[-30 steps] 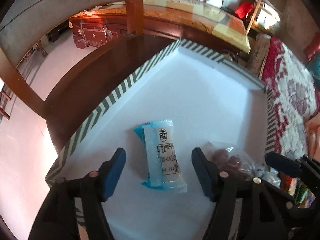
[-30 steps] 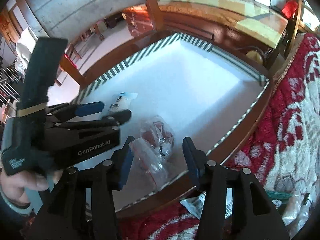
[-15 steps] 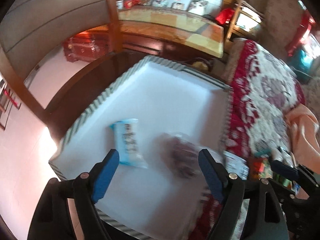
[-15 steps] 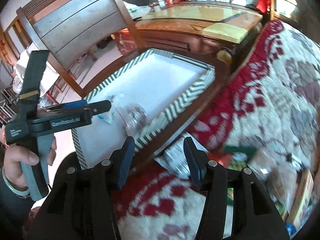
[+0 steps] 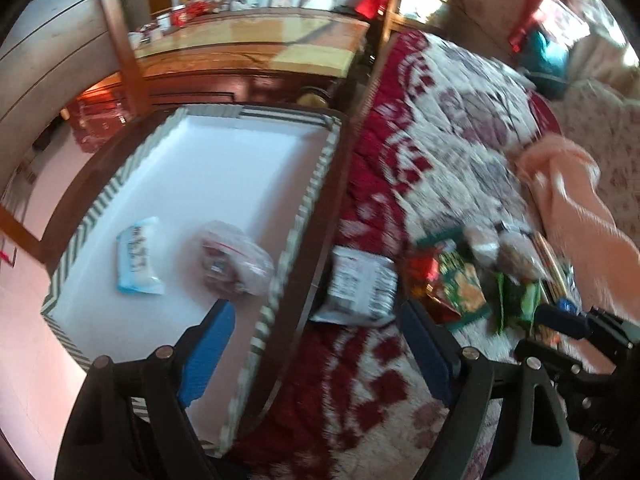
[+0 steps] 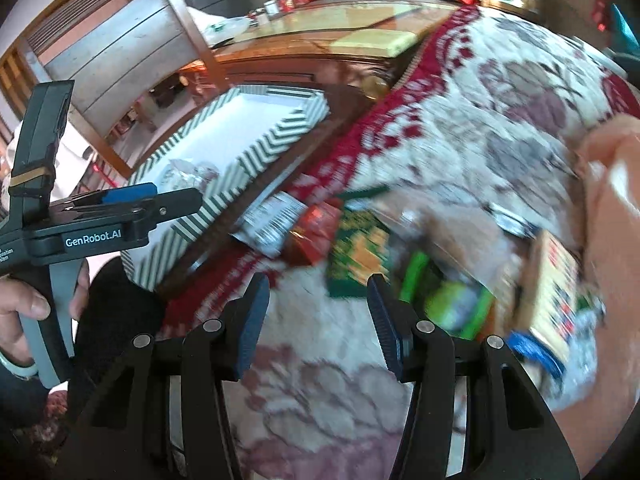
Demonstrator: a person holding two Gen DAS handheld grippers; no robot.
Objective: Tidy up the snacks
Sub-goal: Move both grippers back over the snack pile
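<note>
Your left tongs point(image 5: 316, 344) are opening, nothing between them; your right tongs point(image 6: 318, 320) hang released, empty. Two snacks, a blue packet point(image 5: 138, 256) and a clear bag point(image 5: 234, 258), lie in the striped tray point(image 5: 316, 184); the others point(image 6: 360, 248) are piled on the bed quilt point(image 6: 500, 120).

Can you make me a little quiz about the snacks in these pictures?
1. How many snacks lie inside the striped tray?
2. True or false: the clear bag sits on the blanket.
3. Which snack lies nearest the tray, on the blanket: (a) the white packet, (b) the green packet?

Key
1. Two: the blue-edged packet and the clear bag.
2. False; it is in the tray.
3. (a)
</note>
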